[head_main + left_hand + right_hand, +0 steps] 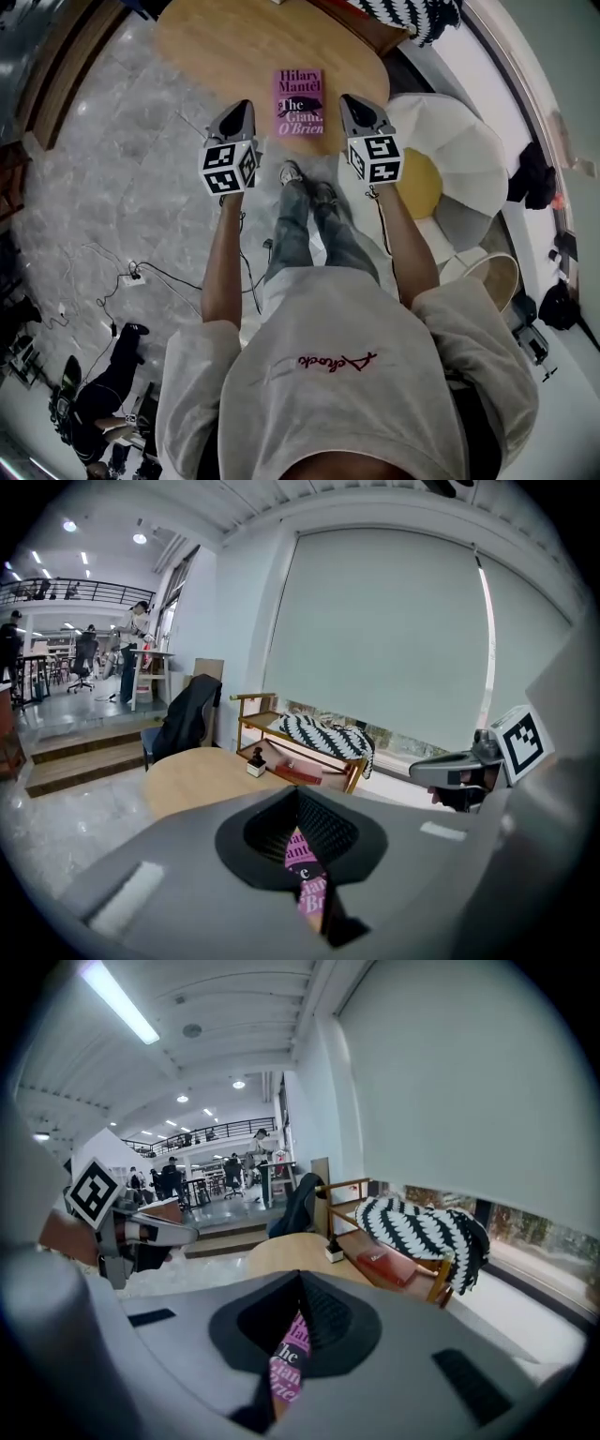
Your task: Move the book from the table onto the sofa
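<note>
Nearest, the left hand-held gripper (243, 106) and the right hand-held gripper (348, 99) hang over grey marbled floor (112, 169). Each has its jaws pressed together on nothing, and both are matt grey with tapered tips. Between their tips and just beyond lies the flat pink book (300, 103), at the near edge of the oval wooden surface (225, 47). To the right is a white padded seat (469, 141) with a round yellow cushion (420, 183). Farthest is a black-and-white zigzag throw (412, 14).

striped throw (422, 1227) draped over wooden bench (361, 1246); cables (134, 275) on marble floor (112, 141)
</note>
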`<state>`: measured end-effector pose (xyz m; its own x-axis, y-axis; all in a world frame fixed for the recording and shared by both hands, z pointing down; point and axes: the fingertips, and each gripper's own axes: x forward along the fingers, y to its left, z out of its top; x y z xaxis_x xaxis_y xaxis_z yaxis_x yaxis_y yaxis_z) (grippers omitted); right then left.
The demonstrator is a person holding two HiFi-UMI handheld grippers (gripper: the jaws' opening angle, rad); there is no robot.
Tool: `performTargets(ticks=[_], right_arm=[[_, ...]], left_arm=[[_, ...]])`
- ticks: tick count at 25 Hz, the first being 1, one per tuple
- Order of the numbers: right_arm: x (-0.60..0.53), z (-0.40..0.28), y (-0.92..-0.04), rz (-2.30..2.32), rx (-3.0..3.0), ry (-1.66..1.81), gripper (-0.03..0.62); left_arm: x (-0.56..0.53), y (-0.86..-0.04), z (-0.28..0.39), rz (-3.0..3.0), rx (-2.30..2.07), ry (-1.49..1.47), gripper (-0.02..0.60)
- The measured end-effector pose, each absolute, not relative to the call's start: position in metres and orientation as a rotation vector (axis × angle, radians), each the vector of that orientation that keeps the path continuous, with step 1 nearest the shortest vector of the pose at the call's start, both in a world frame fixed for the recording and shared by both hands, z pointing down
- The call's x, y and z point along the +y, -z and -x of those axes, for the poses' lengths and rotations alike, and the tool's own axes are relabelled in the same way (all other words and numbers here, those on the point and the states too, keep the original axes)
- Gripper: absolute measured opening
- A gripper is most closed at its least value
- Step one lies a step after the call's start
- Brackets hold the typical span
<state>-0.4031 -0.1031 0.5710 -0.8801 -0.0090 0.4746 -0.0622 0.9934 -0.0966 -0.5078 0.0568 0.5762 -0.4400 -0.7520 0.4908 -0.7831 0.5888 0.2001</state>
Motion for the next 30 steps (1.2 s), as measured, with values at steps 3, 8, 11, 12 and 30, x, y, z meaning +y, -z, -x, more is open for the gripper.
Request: performTargets(ticks=[3, 8, 11, 12, 30], right_arm=[[-0.105, 0.406, -0.594, -0.060, -2.615, -0.178, 0.008], [-0.108, 0.400, -0.631, -0.068, -2.563, -0.207, 0.008], [-0.109, 0.394, -0.653, -0.069, -2.531, -0.223, 0.008], [-0.110, 0.392, -0.661, -0.069, -2.518, -0.228, 0.008], [-0.085, 0.356, -0.784, -0.033, -2.330, -0.329, 0.008]], left_arm=[[0.057, -0.602, 0.508, -1.192, -2.248, -0.072, 0.009], [0.060, -0.646, 0.499, -1.157, -2.184, -0.068, 0.009], [0.061, -0.670, 0.492, -1.144, -2.150, -0.074, 0.009], [0.061, -0.677, 0.490, -1.138, -2.140, -0.075, 0.009], [0.074, -0.800, 0.454, -1.027, -1.982, -0.038, 0.009]])
